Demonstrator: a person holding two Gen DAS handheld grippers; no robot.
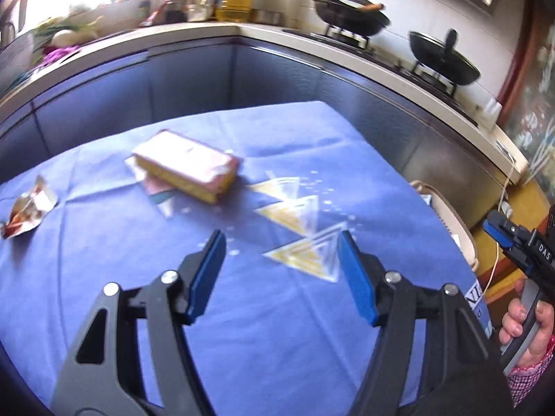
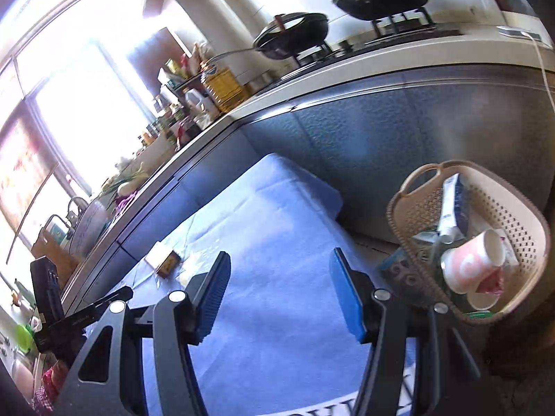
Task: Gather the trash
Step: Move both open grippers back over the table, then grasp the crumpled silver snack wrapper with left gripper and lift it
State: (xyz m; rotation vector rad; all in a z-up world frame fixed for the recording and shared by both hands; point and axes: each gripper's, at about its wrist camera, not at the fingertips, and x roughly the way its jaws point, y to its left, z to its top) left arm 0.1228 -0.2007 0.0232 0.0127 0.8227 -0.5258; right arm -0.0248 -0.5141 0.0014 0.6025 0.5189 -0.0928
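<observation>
In the left wrist view a pink and yellow box (image 1: 187,166) lies on the blue tablecloth (image 1: 242,312), on top of a flat wrapper (image 1: 158,192). A crumpled foil wrapper (image 1: 27,209) lies at the far left. My left gripper (image 1: 281,246) is open and empty above the cloth, nearer me than the box. My right gripper (image 2: 279,263) is open and empty over the cloth's right part, next to a beige basket (image 2: 513,208) that holds a pink cup (image 2: 471,260), a tube and other trash. The box also shows in the right wrist view (image 2: 164,258).
A kitchen counter (image 1: 242,31) curves behind the table, with two black pans (image 1: 350,14) on a stove and bottles in the corner. The basket's rim (image 1: 447,215) stands off the table's right edge. The right gripper's body (image 1: 520,242) shows at the far right.
</observation>
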